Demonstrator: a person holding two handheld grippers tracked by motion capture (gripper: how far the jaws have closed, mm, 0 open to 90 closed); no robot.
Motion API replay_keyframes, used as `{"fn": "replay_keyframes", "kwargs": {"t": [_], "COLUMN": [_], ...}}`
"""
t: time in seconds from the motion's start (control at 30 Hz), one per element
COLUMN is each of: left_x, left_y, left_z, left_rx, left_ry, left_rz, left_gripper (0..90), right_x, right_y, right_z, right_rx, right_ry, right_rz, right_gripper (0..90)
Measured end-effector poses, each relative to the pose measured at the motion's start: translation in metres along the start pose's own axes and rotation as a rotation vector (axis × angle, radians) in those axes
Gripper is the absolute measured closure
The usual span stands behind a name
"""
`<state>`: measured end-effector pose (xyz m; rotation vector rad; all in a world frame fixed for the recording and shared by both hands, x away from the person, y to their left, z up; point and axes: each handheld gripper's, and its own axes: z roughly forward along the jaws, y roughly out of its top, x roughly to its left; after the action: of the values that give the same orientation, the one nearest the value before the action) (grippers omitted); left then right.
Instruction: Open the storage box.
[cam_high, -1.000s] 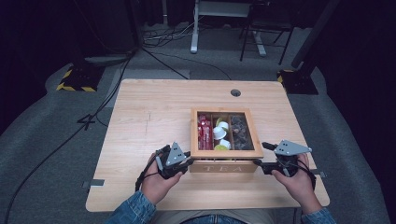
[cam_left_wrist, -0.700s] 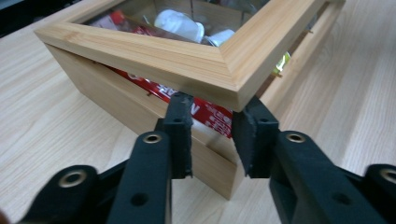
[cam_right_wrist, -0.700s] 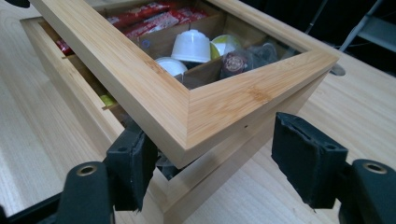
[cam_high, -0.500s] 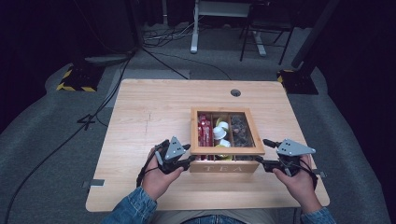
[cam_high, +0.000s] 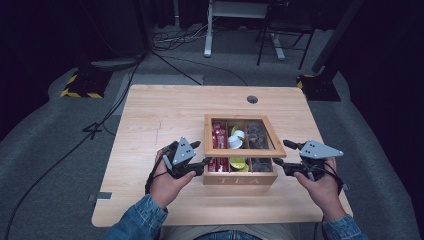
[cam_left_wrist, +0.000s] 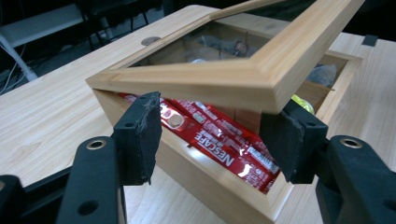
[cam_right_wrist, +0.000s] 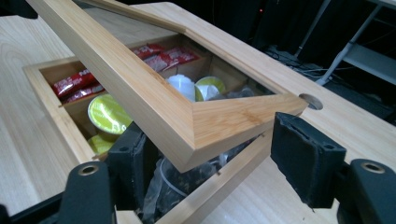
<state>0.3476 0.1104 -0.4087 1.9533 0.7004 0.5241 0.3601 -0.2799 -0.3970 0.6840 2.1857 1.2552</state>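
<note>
Fingers of two grippers flank one tea box (cam_high: 239, 177), lid (cam_high: 244, 149) raised.

high view: overhead, facing forward-down | gripper views: close, low | shared: tea box (cam_high: 240, 172)

"TEA" on box front (cam_high: 239, 178); "NESCAFE" on red sachet (cam_left_wrist: 212, 149)
</note>
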Motion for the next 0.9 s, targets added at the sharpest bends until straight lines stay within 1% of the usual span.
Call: {"fn": "replay_keyframes", "kwargs": {"t": [0.17,0.3,0.33,0.37,0.5,0.53,0.57,0.63,0.7,0.8,0.83,0.9], "left_x": [0.007,0.012,0.014,0.015,0.020,0.022,0.023,0.026,0.028,0.030,0.031,0.032], "left_y": [0.000,-0.004,-0.004,-0.005,-0.007,-0.008,-0.008,-0.010,-0.011,-0.012,-0.012,-0.013], "left_z": [0.003,0.007,0.007,0.007,0.006,0.006,0.006,0.006,0.005,0.004,0.003,0.001], "left_rx": [0.034,0.069,0.075,0.080,0.090,0.092,0.094,0.097,0.098,0.096,0.095,0.093], "left_ry": [-0.001,0.007,0.006,0.008,0.012,0.014,0.013,0.018,0.024,0.031,0.033,0.039], "left_rz": [-0.002,-0.004,-0.006,-0.010,-0.023,-0.022,-0.029,-0.032,-0.038,-0.046,-0.046,-0.047], "left_gripper": [38.2,37.3,36.8,36.8,35.7,35.6,35.3,35.2,35.1,35.1,35.1,35.1], "right_x": [-0.006,-0.010,-0.013,-0.013,-0.020,-0.022,-0.025,-0.027,-0.030,-0.035,-0.039,-0.040], "right_y": [0.009,0.017,0.021,0.021,0.030,0.032,0.036,0.037,0.042,0.049,0.053,0.055], "right_z": [0.000,0.001,0.002,0.002,0.004,0.005,0.007,0.008,0.009,0.011,0.013,0.014], "right_rx": [-0.023,-0.032,-0.036,-0.036,-0.052,-0.055,-0.061,-0.063,-0.075,-0.090,-0.101,-0.103], "right_ry": [0.000,0.001,0.002,0.002,0.010,0.011,0.018,0.020,0.021,0.010,0.013,0.013], "right_rz": [0.012,0.008,0.007,0.007,0.015,0.019,0.028,0.032,0.031,0.045,0.048,0.054], "right_gripper": [32.4,32.4,32.6,32.6,33.8,34.6,35.4,35.9,37.5,38.7,41.1,41.3]}}
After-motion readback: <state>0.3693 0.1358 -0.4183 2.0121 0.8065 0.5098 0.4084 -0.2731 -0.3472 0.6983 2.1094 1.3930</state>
